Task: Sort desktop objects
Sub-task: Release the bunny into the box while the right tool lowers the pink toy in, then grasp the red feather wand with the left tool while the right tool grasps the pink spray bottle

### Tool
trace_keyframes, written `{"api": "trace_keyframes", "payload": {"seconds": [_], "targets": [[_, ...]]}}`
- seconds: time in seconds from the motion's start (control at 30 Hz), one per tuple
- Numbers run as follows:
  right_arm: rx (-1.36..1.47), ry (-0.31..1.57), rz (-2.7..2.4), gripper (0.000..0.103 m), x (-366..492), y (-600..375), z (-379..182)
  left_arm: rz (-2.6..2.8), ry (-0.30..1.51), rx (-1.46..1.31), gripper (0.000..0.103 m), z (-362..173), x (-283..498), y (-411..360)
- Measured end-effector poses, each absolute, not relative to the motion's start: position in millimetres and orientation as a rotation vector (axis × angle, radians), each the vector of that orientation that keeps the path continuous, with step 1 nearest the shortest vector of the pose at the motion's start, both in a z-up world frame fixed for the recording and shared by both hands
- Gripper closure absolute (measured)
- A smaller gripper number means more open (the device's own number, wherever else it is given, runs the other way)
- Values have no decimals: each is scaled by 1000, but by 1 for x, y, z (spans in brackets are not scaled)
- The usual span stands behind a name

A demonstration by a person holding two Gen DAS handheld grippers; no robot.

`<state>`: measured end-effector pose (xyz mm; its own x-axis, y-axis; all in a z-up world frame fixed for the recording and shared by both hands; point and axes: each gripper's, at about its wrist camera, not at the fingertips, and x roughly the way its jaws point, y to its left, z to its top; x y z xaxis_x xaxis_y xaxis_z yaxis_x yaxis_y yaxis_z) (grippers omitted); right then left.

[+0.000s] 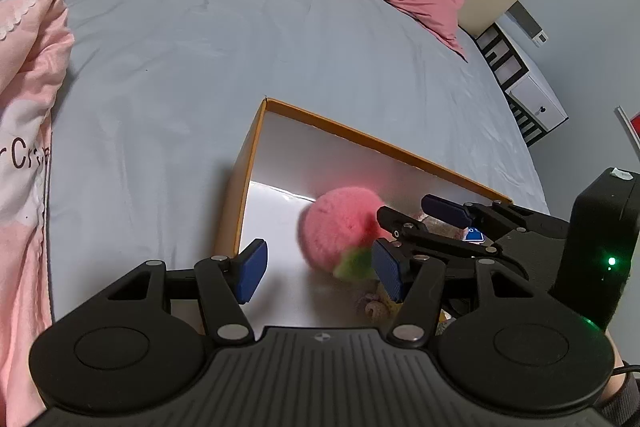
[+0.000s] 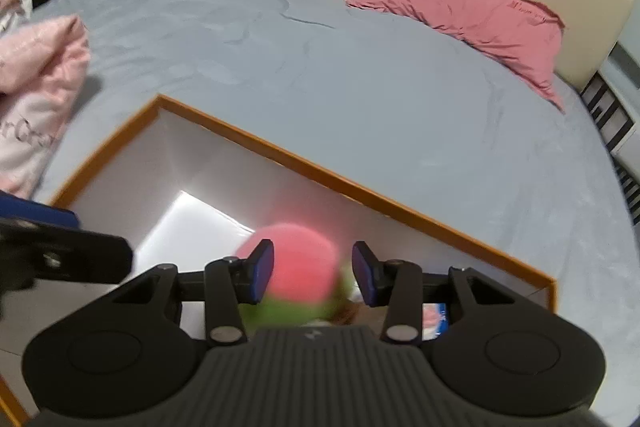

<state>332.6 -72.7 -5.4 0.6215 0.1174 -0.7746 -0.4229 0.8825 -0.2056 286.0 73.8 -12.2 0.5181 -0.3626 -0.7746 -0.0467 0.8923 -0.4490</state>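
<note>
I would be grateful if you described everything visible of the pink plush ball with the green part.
The pink plush ball looks fuzzy and soft, round, with a green leafy patch at its lower side, much like a peach or strawberry toy. It is blurred in both views. It sits inside the white, orange-rimmed box, between the fingers of the right gripper, whose pads do not clearly press it; whether it rests on the box floor cannot be told.
</note>
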Motion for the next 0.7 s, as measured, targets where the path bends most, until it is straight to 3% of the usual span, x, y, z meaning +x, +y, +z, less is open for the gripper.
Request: {"api": "trace_keyframes", "payload": {"seconds": [0.27, 0.5, 0.7], "targets": [[-356, 769, 341, 61, 300, -91, 24, -228, 970, -421, 35, 0, 276, 70], [-253, 537, 399, 61, 215, -130, 58, -347, 832, -324, 35, 36, 242, 47], [-225, 469, 299, 61, 144, -166, 65, -454, 759, -261, 35, 55, 201, 28]]}}
